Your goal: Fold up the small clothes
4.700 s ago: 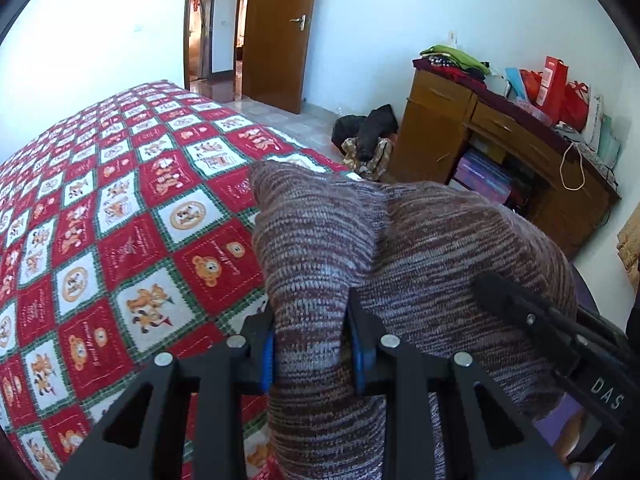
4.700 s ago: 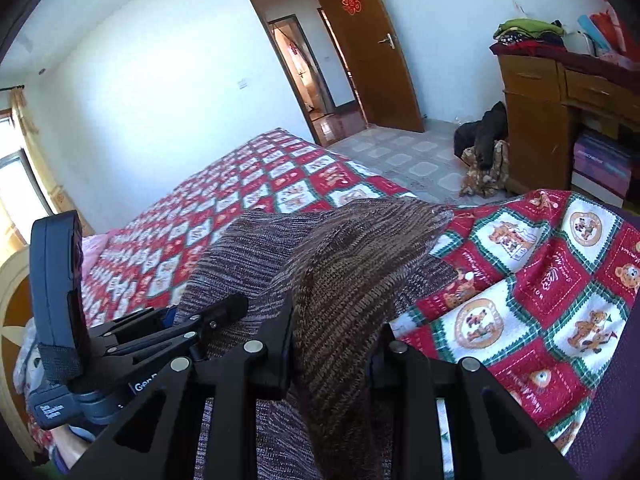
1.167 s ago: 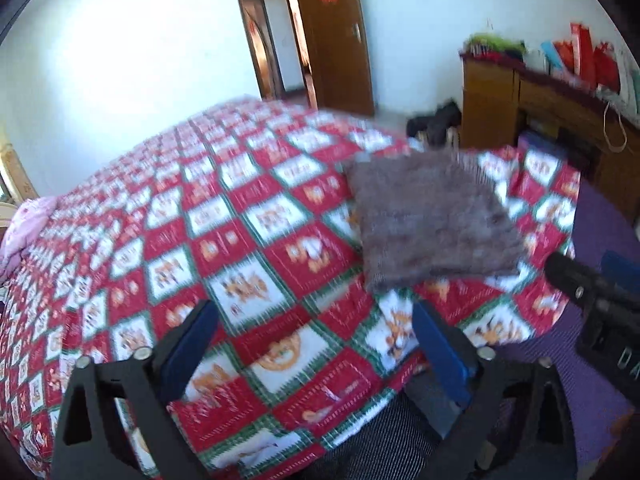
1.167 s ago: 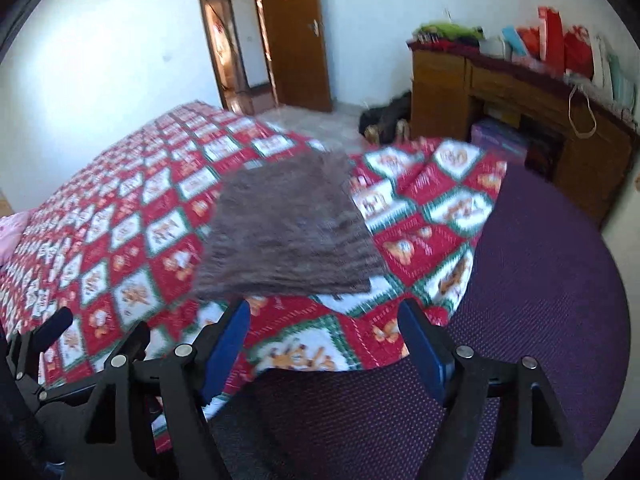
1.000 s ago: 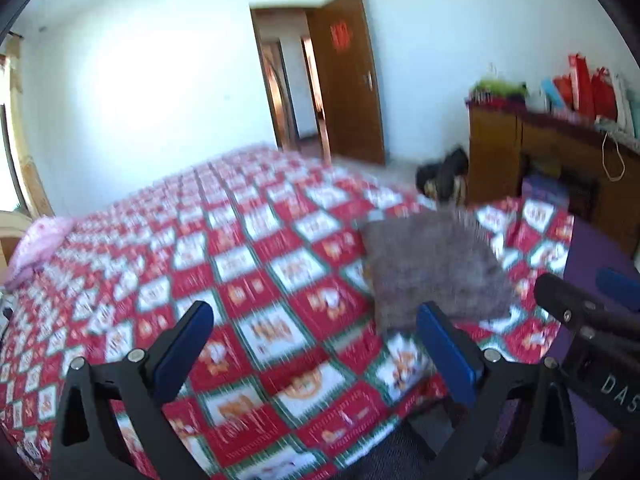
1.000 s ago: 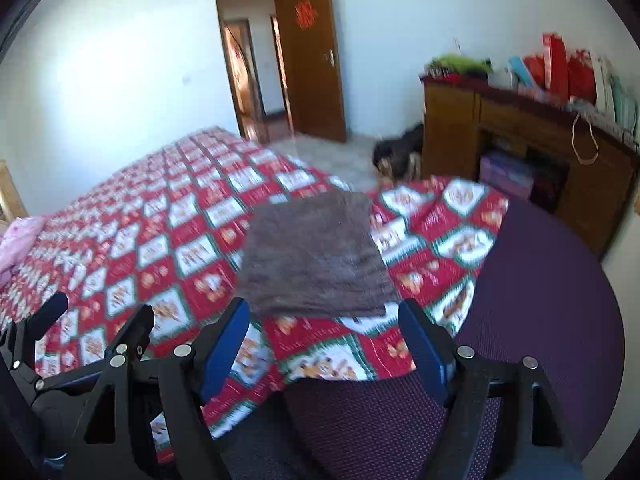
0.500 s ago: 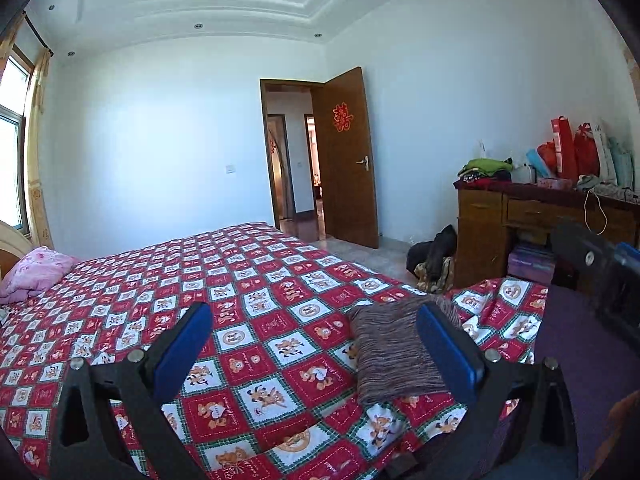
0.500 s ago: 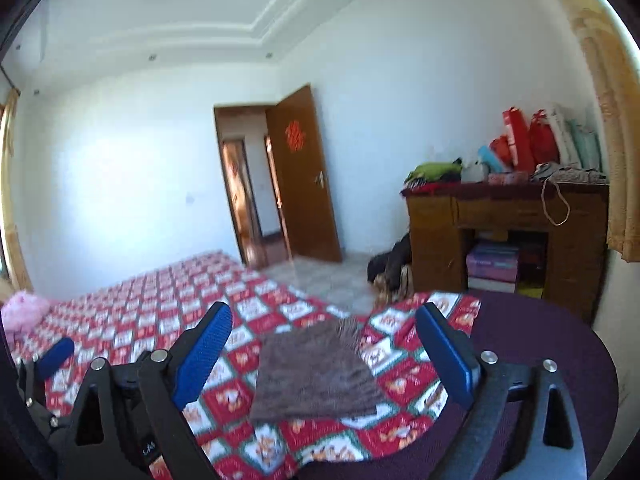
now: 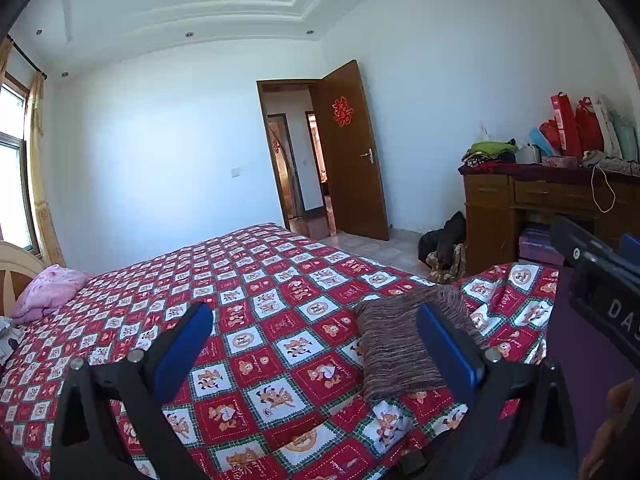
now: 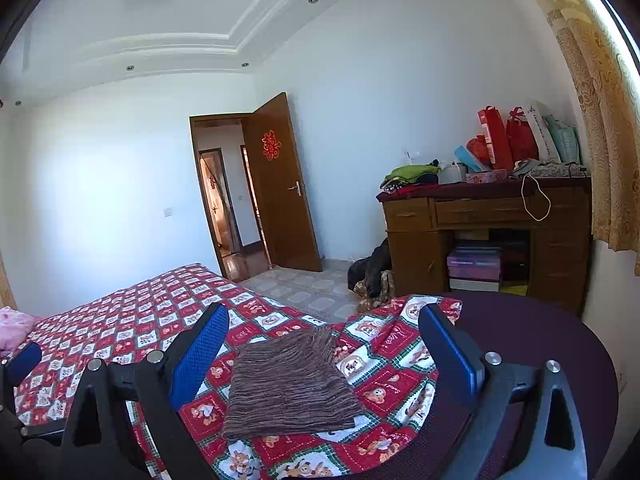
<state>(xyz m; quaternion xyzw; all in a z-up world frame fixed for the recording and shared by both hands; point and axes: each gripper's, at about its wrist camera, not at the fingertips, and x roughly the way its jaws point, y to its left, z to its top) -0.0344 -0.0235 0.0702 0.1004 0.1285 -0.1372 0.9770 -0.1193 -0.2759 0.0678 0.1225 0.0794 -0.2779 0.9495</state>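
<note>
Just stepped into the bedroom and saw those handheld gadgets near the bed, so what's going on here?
A person is folding small clothes with a two-finger gripper in each hand. The brown striped knitted garment lies folded flat near the corner of the red checked cartoon-print bedspread. Neither gripper touches it: the left gripper and the right gripper are both open and empty, held above the bed's edge, pointing toward the garment.

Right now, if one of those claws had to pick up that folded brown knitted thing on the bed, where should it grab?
Probably the near edge of the brown knit, coming in low from the bed's foot. It lies flat, and that stacked fold edge faces the open right gripper, so the fingers could pinch all layers together.
</note>
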